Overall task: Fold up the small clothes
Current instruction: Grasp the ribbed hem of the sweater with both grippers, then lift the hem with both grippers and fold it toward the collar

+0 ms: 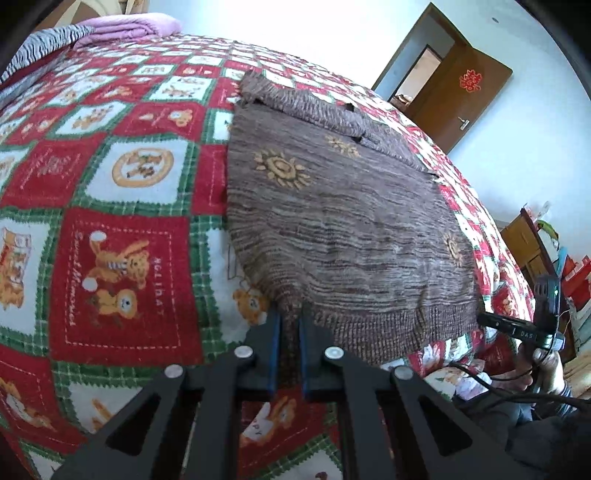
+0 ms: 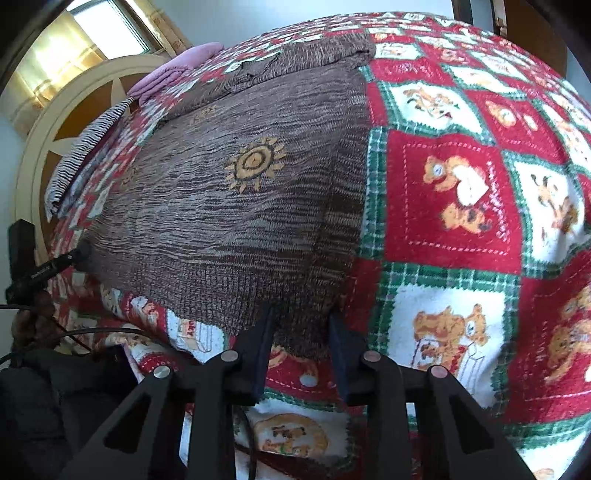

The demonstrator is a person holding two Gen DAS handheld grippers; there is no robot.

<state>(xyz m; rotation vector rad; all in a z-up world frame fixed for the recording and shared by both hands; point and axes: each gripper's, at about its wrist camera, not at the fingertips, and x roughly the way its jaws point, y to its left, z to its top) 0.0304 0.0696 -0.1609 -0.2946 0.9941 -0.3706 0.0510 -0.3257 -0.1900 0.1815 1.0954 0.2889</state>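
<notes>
Two grippers sit at the near hem of a brown knitted sweater (image 1: 332,221), one at each lower corner. The sweater lies flat on a bedspread (image 1: 122,258) of red and white teddy-bear squares with green plaid borders, its ribbed hem toward the cameras and its far end folded over in a band across the top. Yellow sun motifs (image 2: 255,166) show on the knit. Left gripper (image 1: 290,317): jaws drawn together, blue pads pinching a tuck of the ribbed hem at the sweater's left corner; fabric fills the narrow slot between them. Right gripper (image 2: 301,314): jaws stand apart in its own view, the hem's right corner lying between the two fingers, the pads not seen pressing on it. From the left wrist view the right gripper appears side-on at the far edge of the hem, held by a hand (image 1: 546,369); its jaw gap cannot be read from there. At the head of the bed lie a folded purple blanket (image 1: 122,26) and a zebra-striped cloth (image 1: 40,44), with a curved cream headboard (image 2: 74,92) behind. A brown door (image 1: 469,99) stands open in the white wall.
</notes>
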